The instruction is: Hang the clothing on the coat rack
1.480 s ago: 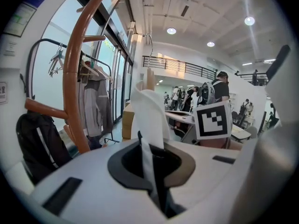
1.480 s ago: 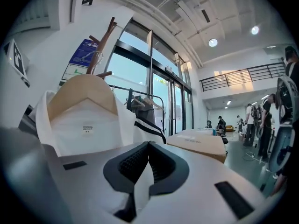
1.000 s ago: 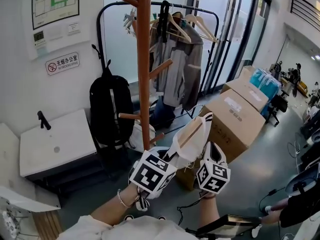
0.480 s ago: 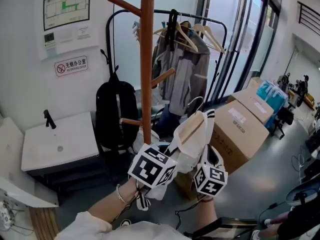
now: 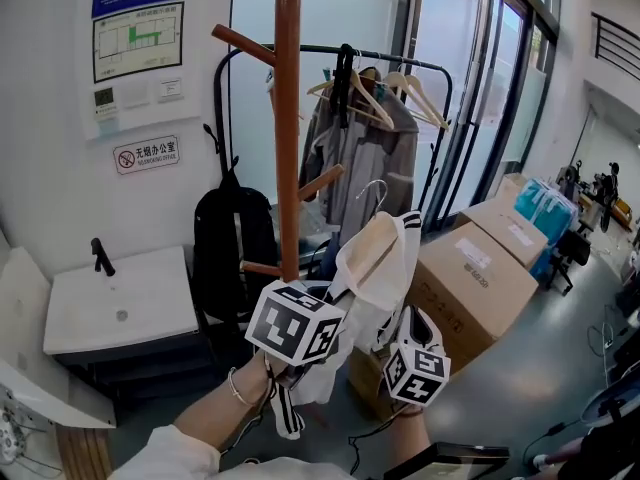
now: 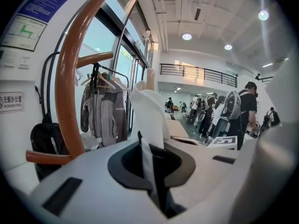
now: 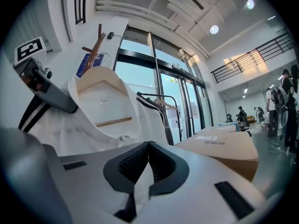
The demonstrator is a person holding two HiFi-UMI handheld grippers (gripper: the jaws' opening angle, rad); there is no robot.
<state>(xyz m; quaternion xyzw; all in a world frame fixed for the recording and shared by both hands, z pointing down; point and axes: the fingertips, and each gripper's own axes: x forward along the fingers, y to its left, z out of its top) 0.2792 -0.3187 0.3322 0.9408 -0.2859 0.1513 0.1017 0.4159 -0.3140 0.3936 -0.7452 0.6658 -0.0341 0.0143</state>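
Observation:
A white garment (image 5: pixel 372 268) with black trim hangs on a wooden hanger whose metal hook (image 5: pixel 372 190) points up. It is held just right of the brown wooden coat rack pole (image 5: pixel 288 118). My left gripper (image 5: pixel 300 320) is shut on a fold of the white fabric (image 6: pixel 150 108), with the pole (image 6: pixel 69 87) close at its left. My right gripper (image 5: pixel 416 370) is lower and to the right, shut on the garment's fabric (image 7: pixel 140 176). In the right gripper view the garment's collar and hanger (image 7: pixel 105 104) fill the left half. The rack's pegs (image 5: pixel 320 181) are bare.
Behind the pole stands a black clothes rail (image 5: pixel 400 48) with grey jackets (image 5: pixel 365 158) and spare hangers. A black backpack (image 5: pixel 232 243) hangs at the left. Cardboard boxes (image 5: pixel 470 278) stand at the right, a white sink cabinet (image 5: pixel 120 303) at the left wall. People stand far off (image 6: pixel 243 108).
Both grippers have lifted the garment a little and brought it nearer the pole. The head view has tilted upward.

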